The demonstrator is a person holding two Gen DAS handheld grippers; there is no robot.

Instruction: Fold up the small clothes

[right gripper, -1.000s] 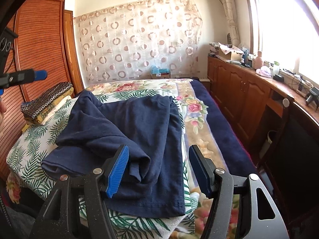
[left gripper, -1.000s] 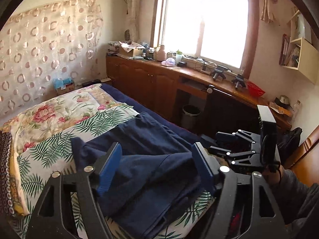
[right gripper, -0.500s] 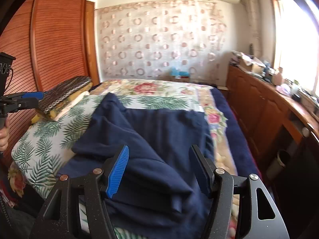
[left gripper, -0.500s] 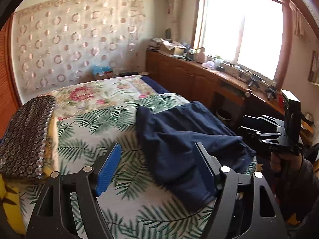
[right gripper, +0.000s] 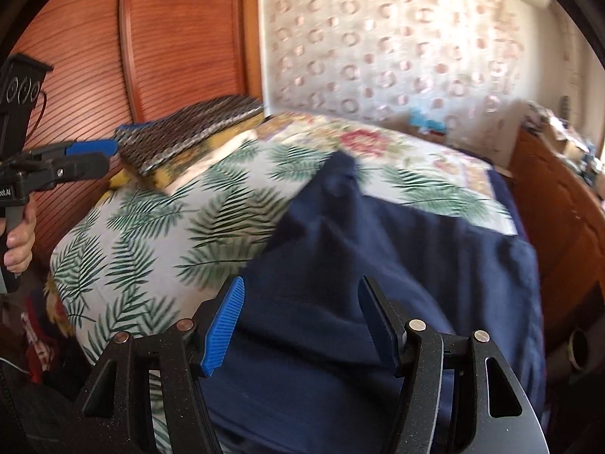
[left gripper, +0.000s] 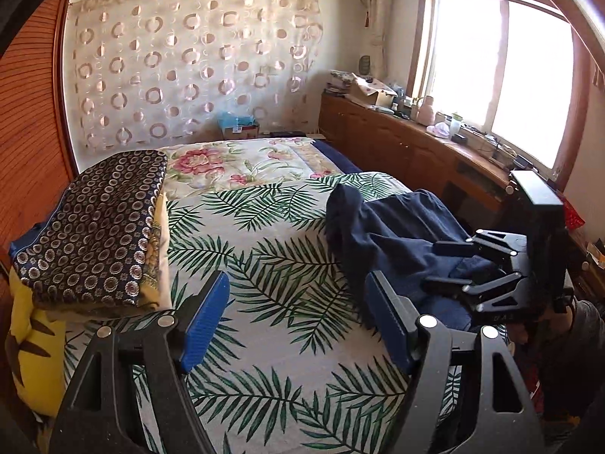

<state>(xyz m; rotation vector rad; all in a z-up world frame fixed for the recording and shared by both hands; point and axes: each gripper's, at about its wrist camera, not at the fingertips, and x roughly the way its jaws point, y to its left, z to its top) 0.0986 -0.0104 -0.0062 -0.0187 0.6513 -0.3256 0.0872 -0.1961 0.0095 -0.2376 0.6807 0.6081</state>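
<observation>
Since one second ago, both views have been swung toward the wardrobe side of the room: the garment [left gripper: 393, 238], formerly centred between the left gripper's fingers, is now seen at right of the left wrist view, and palm-print sheet [left gripper: 272, 265] fills the gap instead.

Right wrist view is motion-blurred; garment edges and the curtain [right gripper: 378, 45] pattern are smeared. Garment type cannot be made out; only crumpled navy cloth is seen. Its near edge is cut off behind the right gripper [right gripper: 300, 325] body. The person is seen only as a hand [right gripper: 19, 242] at the left edge and a sleeve [left gripper: 582, 325] at lower right.

Left gripper [left gripper: 298, 317]: jaws spread, nothing between, held over bare sheet, tilted downward. Right gripper: jaws spread, held just above the garment; contact cannot be confirmed. In the left wrist view the right gripper [left gripper: 450, 265] is seen side-on at right, over the garment.

Garment lies on the bed's right half, one peak raised. A folded stack [left gripper: 94, 227] rests at left, by the wardrobe [right gripper: 181, 38]. A box [left gripper: 238, 126] with blue contents sits under the curtain.
</observation>
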